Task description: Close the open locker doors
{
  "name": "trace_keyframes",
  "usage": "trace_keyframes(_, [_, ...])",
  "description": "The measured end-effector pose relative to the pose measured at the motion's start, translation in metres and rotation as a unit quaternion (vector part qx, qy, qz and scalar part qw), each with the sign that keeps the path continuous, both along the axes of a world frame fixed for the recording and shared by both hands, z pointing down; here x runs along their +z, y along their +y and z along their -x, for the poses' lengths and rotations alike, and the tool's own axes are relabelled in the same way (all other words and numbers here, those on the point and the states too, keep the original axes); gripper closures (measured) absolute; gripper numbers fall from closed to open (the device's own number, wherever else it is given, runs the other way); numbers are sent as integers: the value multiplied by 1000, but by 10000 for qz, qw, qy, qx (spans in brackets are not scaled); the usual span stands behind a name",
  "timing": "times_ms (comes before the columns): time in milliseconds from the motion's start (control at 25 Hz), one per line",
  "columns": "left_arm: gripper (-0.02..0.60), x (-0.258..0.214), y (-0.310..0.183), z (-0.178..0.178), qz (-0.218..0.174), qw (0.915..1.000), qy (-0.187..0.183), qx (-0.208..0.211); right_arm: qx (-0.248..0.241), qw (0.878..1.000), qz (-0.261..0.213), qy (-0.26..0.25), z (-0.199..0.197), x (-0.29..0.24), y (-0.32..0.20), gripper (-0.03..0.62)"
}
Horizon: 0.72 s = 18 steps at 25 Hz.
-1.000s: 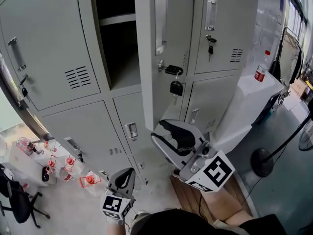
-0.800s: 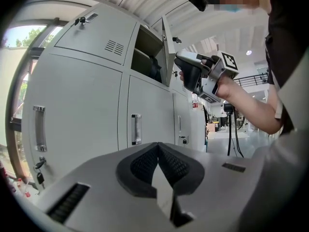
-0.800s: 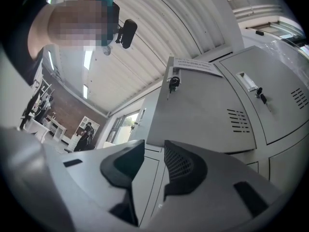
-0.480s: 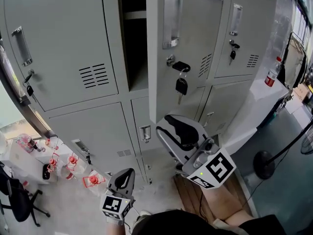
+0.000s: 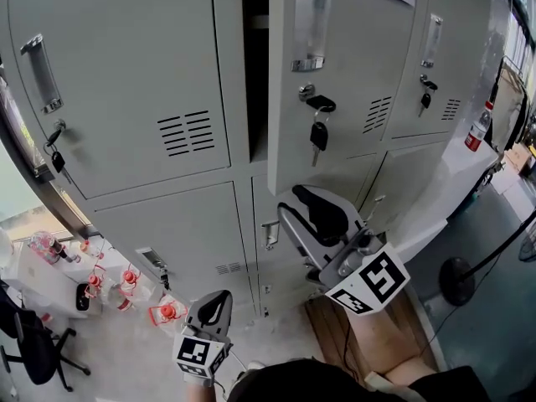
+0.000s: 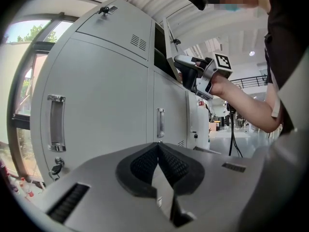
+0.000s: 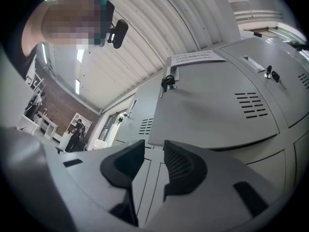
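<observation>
A bank of grey lockers fills the head view. One upper door (image 5: 335, 82) stands ajar, a key (image 5: 318, 134) hanging from its lock, and a narrow dark opening (image 5: 255, 57) shows left of it. My right gripper (image 5: 303, 203) is raised just under that door's lower corner, jaws apart and empty; I cannot tell whether it touches the door. In the right gripper view the door (image 7: 217, 105) looms above the right gripper (image 7: 154, 153). My left gripper (image 5: 213, 308) hangs low before the bottom lockers. In the left gripper view its pads meet, so the left gripper (image 6: 158, 149) is shut and empty.
Several red-capped bottles (image 5: 163, 312) lie on the floor at lower left, near an office chair (image 5: 33, 350). A white cabinet (image 5: 452, 182) with a bottle (image 5: 477, 132) stands right of the lockers. A round stand base (image 5: 456, 279) and a wooden board (image 5: 377, 333) are near my feet.
The dark opening beside the ajar door has grown much narrower as the door swung toward the lockers. My right gripper has stayed at its lower corner. The left gripper stays low.
</observation>
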State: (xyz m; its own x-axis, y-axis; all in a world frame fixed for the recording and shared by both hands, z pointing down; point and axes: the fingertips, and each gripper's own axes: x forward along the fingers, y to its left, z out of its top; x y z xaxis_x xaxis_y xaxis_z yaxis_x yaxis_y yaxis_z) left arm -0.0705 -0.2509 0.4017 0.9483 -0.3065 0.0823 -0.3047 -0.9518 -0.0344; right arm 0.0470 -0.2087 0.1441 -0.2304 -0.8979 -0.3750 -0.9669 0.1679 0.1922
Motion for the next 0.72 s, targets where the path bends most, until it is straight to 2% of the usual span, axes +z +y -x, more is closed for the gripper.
trace_keyframes(720, [574,13,-56,22,84,9999,-69,-77,402,9988,-55,-258,-20,-3,-63,494])
